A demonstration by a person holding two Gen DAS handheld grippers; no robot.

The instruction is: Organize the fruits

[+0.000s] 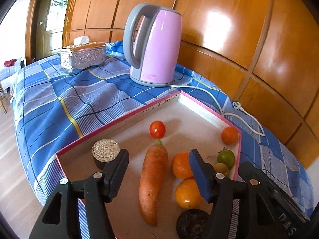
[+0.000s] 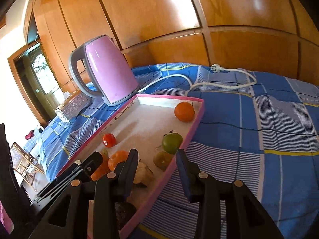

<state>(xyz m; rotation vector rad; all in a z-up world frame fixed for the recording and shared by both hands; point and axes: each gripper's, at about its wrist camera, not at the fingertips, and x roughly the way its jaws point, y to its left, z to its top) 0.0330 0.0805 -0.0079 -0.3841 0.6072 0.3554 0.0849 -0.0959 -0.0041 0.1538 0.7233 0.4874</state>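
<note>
- I am holding the left gripper point(image 1: 159, 171) over the near end of the tray point(image 1: 123, 119); its jaws are standing spread, pinching nothing.
- I am seeing the carrot point(image 1: 152, 181) lying on the tray floor between those jaws, its long axis running away from me, green stub at the far end, thick end toward me. It is nearer the left gripper than the right.
- I am judging the left gripper to be the one placed for the carrot: it is lined up along the carrot's length, so the jaws would close across its width.
- I am keeping the right gripper point(image 2: 157, 167) over the tray's right rim; its jaws are standing partly apart with nothing pressed between them.
- Two oranges point(image 1: 181, 165) are sitting just right of the carrot, a green tomato point(image 1: 226, 157) beyond them near the rim.
- A red tomato point(image 1: 157, 129) is sitting just past the carrot's stub; a third orange point(image 1: 229, 135) is resting in the far corner.
- The pink kettle point(image 1: 153, 45) is standing behind the tray; its base marking is too blurred to read.
</note>
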